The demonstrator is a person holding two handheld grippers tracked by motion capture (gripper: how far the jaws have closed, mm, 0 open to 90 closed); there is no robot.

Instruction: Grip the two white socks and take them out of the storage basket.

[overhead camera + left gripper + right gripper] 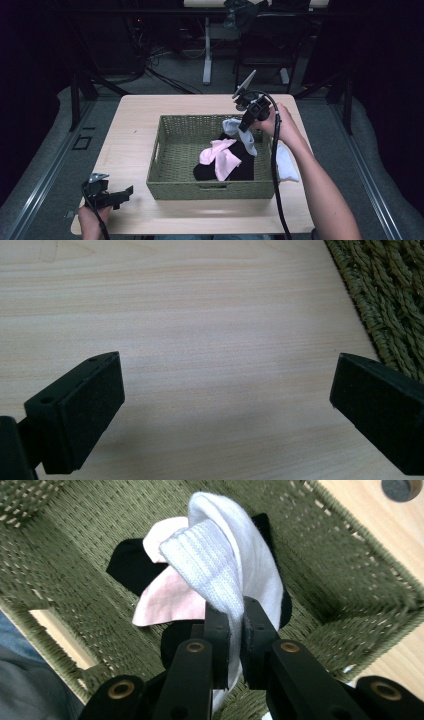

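While the right gripper (248, 121) hangs over the woven basket (165, 150) with its jaws clamped on a white sock (220, 560), a pink sock (220, 156) and a black garment (242, 167) lie below it on the basket floor. Another white cloth (287, 165) lies on the counter (130, 145) just outside the basket's right wall, and the left gripper (122, 195) rests near the front left corner, jaws wide apart.

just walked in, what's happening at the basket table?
A person works two handheld grippers at a wooden table. The right gripper is shut on a white sock, holding it over the green woven basket, which has a pink sock and a black sock lying inside. Another white item lies on the table just outside the basket's right wall. The left gripper is open and holds nothing, low over bare tabletop near the basket's front left corner.
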